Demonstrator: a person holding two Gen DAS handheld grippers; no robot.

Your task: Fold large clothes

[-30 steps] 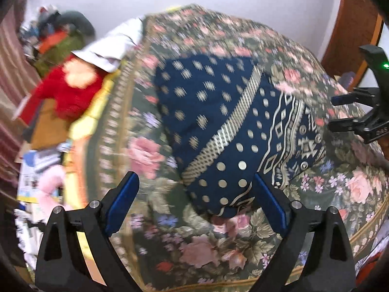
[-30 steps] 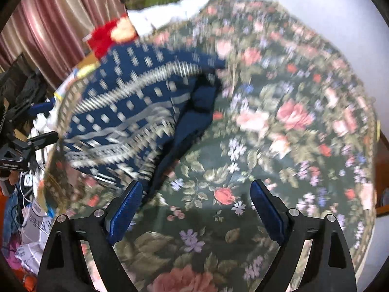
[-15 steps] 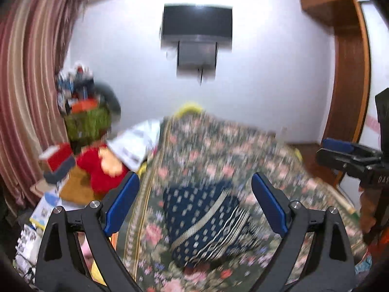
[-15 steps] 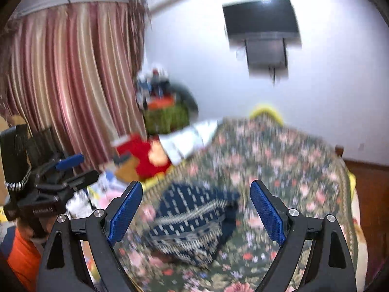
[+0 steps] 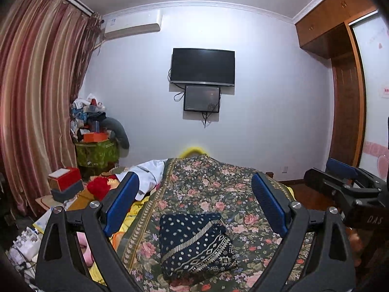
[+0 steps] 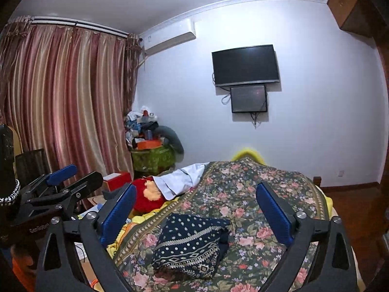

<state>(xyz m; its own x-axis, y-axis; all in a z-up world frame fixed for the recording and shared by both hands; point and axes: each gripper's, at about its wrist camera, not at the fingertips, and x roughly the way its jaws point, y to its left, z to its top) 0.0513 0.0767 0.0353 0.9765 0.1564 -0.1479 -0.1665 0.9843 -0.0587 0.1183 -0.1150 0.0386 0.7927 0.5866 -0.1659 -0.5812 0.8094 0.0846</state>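
Note:
A navy garment with gold dots and patterned bands [image 5: 194, 241] lies folded into a compact rectangle on the floral bedspread [image 5: 206, 187]. It also shows in the right wrist view [image 6: 192, 245]. My left gripper [image 5: 194, 206] is open and empty, held well above and back from the garment. My right gripper [image 6: 197, 211] is open and empty too, raised away from the bed. Each gripper shows in the other's view, the right one [image 5: 340, 182] at the right edge and the left one [image 6: 63, 185] at the left.
A white garment [image 6: 180, 180] and a red plush toy [image 6: 145, 197] lie at the bed's far left. Boxes and clutter [image 5: 65, 185] stand left of the bed by striped curtains [image 5: 36, 102]. A wall TV [image 5: 203, 67] hangs ahead. A wooden wardrobe [image 5: 345, 112] stands right.
Both grippers have lifted up and pulled back from the folded garment, so the view swung from the bedspread close-up to the whole room. The garment stays folded on the bed.

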